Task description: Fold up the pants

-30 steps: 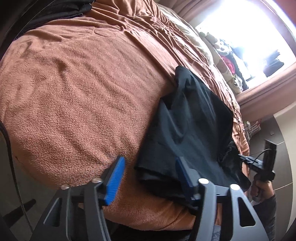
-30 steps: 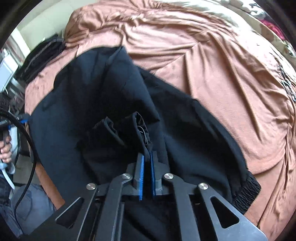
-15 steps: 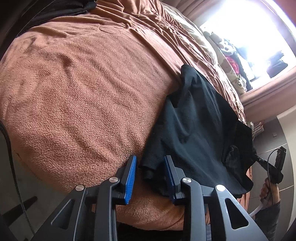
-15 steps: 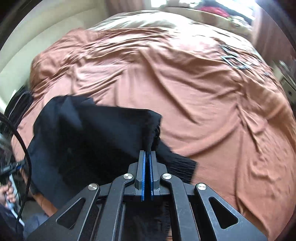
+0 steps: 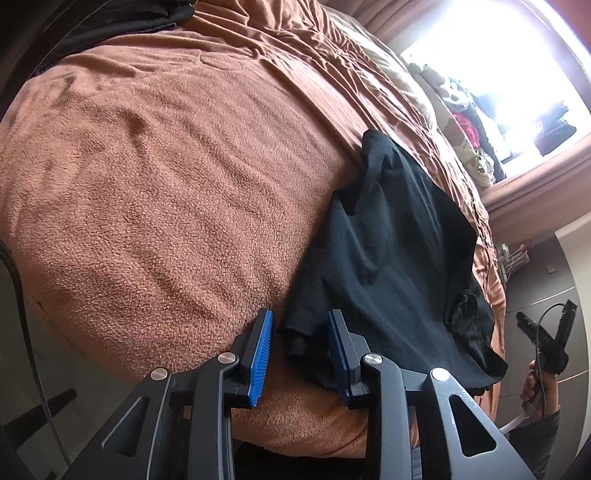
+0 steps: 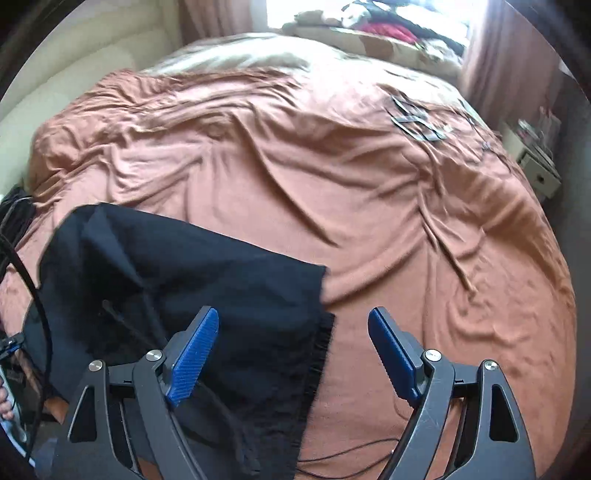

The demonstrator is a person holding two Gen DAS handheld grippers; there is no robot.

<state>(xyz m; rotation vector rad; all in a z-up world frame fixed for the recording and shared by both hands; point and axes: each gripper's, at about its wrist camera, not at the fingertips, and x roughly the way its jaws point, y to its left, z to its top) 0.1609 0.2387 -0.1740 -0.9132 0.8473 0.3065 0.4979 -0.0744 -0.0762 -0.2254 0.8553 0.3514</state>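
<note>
Your left gripper [image 5: 300,345] hangs over the near edge of the bed [image 5: 155,177], its blue jaws part-way open with a corner of the black pants [image 5: 391,266] lying between them; the pads stand clear of the cloth on both sides, so nothing is gripped. From that corner the pants spread up and to the right of the jaws across the brown blanket.

Only the left view catches your right hand [image 5: 537,384] off at the far right, past the pants' edge, with its tool held clear of the bed.

Your right gripper [image 6: 291,345] has just sprung wide, and its jaws hold nothing. In its view, the ribbed edge of the pants [image 6: 207,280] runs down between the jaws, nearer the left one, with bare blanket [image 6: 369,192] under the right one. The rest of the pants lies left of and beyond the left jaw.

This view alone shows the full width of the bed, a heap of clothes [image 6: 384,26] beyond its far end by the window, and thin dark cords trailing over the cloth near the left jaw.
</note>
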